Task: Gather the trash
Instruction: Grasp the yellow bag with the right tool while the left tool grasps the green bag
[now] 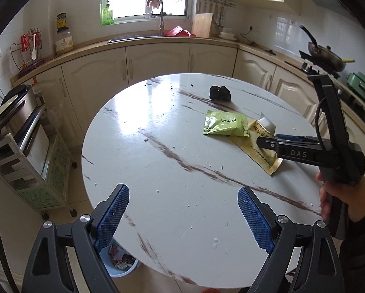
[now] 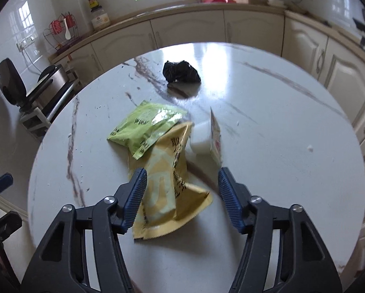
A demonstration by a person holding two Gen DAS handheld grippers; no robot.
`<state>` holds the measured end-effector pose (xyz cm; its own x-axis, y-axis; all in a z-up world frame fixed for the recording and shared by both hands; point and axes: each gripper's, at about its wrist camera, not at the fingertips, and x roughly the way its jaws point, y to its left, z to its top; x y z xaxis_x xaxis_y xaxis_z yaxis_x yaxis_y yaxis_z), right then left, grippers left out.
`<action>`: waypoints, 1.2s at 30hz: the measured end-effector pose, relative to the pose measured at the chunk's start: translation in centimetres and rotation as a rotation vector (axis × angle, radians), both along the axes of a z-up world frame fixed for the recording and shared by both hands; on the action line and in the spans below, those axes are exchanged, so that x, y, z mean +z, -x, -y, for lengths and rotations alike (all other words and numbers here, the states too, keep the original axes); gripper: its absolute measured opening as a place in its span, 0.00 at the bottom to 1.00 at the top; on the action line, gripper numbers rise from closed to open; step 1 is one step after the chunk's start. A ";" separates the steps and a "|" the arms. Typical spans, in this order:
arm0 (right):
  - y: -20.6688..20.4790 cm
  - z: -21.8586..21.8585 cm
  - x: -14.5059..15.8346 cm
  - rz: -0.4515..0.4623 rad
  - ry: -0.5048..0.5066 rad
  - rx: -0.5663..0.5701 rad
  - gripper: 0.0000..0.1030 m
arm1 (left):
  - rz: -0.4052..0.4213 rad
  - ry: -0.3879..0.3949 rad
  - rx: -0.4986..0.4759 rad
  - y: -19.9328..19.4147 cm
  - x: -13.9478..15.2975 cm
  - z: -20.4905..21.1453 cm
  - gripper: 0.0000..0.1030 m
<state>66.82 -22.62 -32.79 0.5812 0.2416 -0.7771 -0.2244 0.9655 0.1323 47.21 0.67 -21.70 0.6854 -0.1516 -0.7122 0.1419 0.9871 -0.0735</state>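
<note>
A round white marble table (image 1: 158,166) holds trash: a green snack packet (image 1: 225,123) (image 2: 145,128), a larger yellow packet (image 1: 260,151) (image 2: 167,185) partly under it, a small white cup with a peeled lid (image 2: 204,138) (image 1: 267,124), and a crumpled black bag (image 1: 220,92) (image 2: 181,72) farther back. My right gripper (image 2: 180,183) is open just above the yellow packet, its fingers either side of it; it shows from the side in the left wrist view (image 1: 267,142). My left gripper (image 1: 183,205) is open and empty over the table's near edge.
A blue bin (image 1: 120,261) with trash in it stands on the floor under the table's near edge. Cream cabinets and a counter (image 1: 158,41) run behind. A trolley with appliances (image 1: 23,131) stands at the left.
</note>
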 end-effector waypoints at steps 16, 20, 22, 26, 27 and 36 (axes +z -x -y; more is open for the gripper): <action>4.2 2.3 4.5 0.172 0.055 0.058 0.12 | -0.078 0.028 -0.121 -10.4 -2.5 6.5 0.85; 4.7 3.9 4.9 0.180 0.050 0.048 0.12 | -0.106 0.028 -0.130 -15.0 -3.4 8.2 0.85; 4.6 4.6 4.7 0.168 0.043 0.046 0.12 | -0.118 0.032 -0.131 -17.1 -3.9 9.0 0.85; 4.4 5.6 4.0 0.150 0.015 0.048 0.11 | -0.143 -0.013 -0.117 -21.2 -5.4 10.2 0.85; 4.4 5.8 3.8 0.145 0.011 0.049 0.11 | -0.155 -0.022 -0.115 -22.0 -5.8 10.4 0.83; 4.5 6.2 2.9 0.125 -0.020 0.050 0.11 | -0.122 -0.074 -0.169 -22.8 -6.8 11.8 0.36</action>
